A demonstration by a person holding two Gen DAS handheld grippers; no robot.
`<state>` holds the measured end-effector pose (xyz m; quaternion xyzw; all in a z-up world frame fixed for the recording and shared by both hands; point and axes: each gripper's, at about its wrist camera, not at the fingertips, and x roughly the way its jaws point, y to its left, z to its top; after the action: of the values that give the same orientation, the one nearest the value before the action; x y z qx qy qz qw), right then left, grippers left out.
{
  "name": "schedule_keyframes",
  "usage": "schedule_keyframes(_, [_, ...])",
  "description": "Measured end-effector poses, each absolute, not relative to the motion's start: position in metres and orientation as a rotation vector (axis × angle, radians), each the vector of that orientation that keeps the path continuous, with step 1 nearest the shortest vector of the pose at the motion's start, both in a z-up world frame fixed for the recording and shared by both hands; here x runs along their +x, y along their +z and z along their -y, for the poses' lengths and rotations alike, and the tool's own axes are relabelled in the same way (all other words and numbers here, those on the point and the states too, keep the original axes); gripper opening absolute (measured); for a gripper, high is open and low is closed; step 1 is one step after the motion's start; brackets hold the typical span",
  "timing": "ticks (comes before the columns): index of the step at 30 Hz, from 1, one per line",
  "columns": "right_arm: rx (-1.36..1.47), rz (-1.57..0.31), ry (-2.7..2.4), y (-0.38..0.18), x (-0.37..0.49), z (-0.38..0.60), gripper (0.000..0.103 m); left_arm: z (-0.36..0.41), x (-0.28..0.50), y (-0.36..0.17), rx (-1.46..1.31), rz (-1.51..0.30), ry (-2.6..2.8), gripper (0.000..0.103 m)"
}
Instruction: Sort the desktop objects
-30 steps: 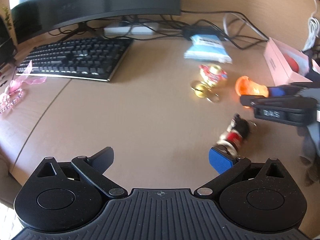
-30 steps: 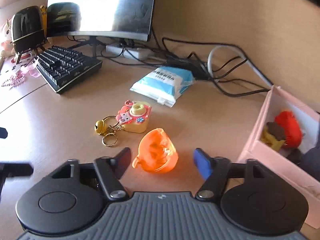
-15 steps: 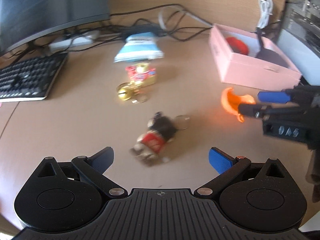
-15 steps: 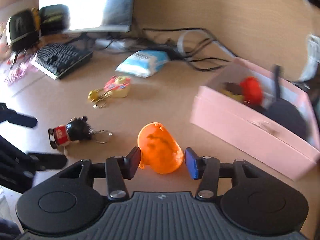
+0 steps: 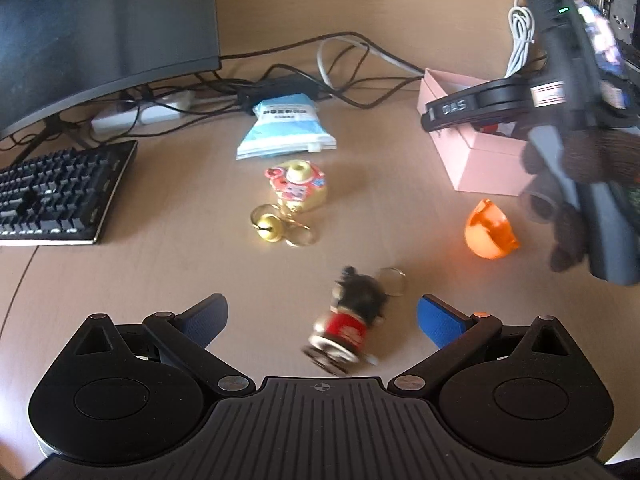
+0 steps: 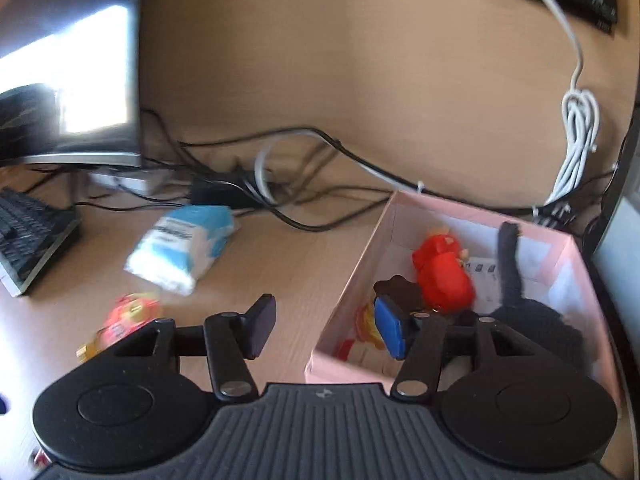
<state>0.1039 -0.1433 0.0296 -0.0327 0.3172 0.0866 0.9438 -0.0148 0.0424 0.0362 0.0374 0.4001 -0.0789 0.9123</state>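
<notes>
Right gripper (image 6: 324, 328), jaws just spread and empty, hangs over the pink box (image 6: 472, 216) rim while the orange toy (image 5: 490, 230) lies on the desk just outside it, apparently dropped short and apt to roll farther away.

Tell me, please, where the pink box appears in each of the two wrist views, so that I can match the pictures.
Left wrist view: the pink box sits at the upper right, partly hidden behind the right gripper.
Right wrist view: the pink box fills the lower right, open, with toys inside, just beyond the fingers.
Shared landmark: the blue-and-white packet, left of the box in both.
</notes>
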Motion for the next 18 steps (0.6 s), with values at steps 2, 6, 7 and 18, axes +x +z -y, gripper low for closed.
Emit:
schedule_keyframes(2, [-0.064, -0.682, 0.145, 0.02, 0.123, 0.135, 0.055, -0.054, -0.002, 0.035, 0.071, -0.824, -0.182, 0.103])
schedule_keyframes(6, [-0.11, -0.689, 0.124, 0.007, 0.142, 0.119, 0.05, -0.078, 0.03, 0.035, 0.078, -0.839, -0.23, 0.103])
schedule_keyframes(7, [-0.129, -0.69, 0.115, 0.007, 0.142, 0.113, 0.049, -0.083, 0.037, 0.036, 0.074, -0.848, -0.233, 0.103])
schedule_keyframes(18, [-0.105, -0.64, 0.274, 0.037, 0.098, 0.146, 0.039, -0.065, 0.036, 0.041, 0.022, -0.859, -0.132, 0.103])
